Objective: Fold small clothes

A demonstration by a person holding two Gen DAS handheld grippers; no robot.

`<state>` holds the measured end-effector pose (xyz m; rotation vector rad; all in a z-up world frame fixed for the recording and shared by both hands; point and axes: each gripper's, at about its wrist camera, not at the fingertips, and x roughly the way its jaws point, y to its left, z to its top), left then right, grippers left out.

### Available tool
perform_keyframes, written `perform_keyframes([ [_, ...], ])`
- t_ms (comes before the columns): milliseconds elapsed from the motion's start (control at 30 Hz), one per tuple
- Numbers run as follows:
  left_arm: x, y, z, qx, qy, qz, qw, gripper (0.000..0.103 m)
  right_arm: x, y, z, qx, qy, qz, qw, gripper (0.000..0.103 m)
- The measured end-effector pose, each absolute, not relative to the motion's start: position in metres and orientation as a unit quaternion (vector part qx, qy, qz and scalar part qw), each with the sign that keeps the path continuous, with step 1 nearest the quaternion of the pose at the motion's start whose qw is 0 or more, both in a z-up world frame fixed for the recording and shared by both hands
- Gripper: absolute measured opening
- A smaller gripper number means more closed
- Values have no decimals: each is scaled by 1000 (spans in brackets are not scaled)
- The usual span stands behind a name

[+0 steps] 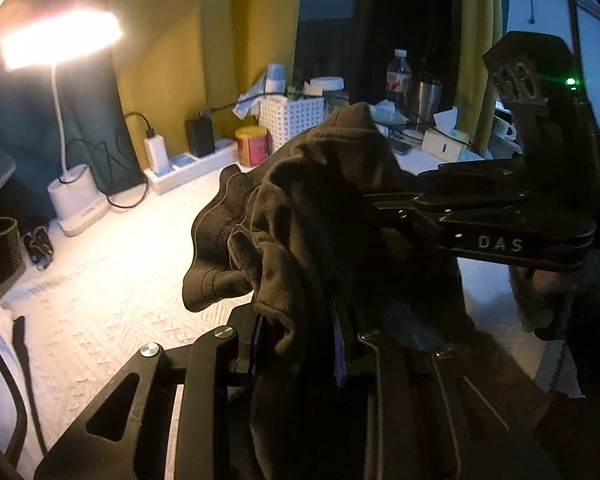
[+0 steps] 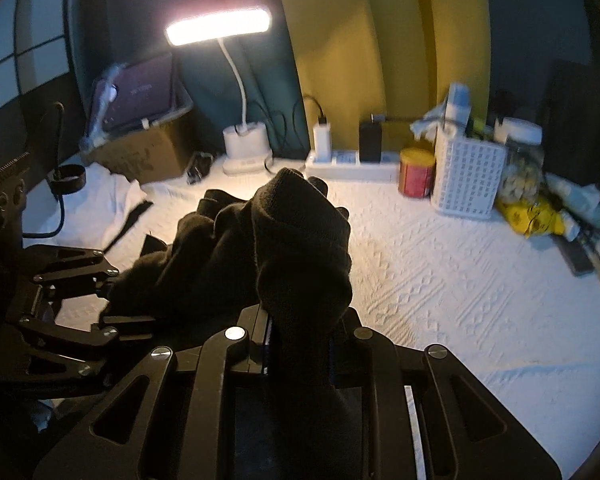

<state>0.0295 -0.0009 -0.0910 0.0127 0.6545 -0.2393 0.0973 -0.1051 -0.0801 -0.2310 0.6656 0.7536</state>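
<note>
Both grippers, left gripper [image 1: 300, 344] and right gripper [image 2: 300, 344], have jaws clamped on the bunched dark garment [image 2: 296, 240] (nothing folded yet); spreading and folding remain.

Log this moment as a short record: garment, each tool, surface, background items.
garment: dark cloth, bunched, held up off the surface between both tools
left tool: shut on the dark cloth
right tool: shut on the dark cloth
surface: white textured cover
background: lit desk lamp, power strip, red can, white basket
</note>
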Motion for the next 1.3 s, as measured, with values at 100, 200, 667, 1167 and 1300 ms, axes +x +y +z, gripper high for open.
perform_keyframes([
  [100,20,0,-81,5,307,-114,945,21,85,-107,-67,-112,303,364,874,21],
  [200,10,1,-72,2,290,-110,951,21,73,-109,-53,-109,284,367,879,21],
  [667,-43,9,-26,-22,198,-108,974,21,7,-112,15,-123,188,384,896,21],
  [1167,-87,39,12,-19,109,-93,989,19,-54,-94,76,-134,96,415,895,21],
  [1300,-97,54,17,-23,92,-82,992,18,-65,-80,87,-141,77,427,890,21],
])
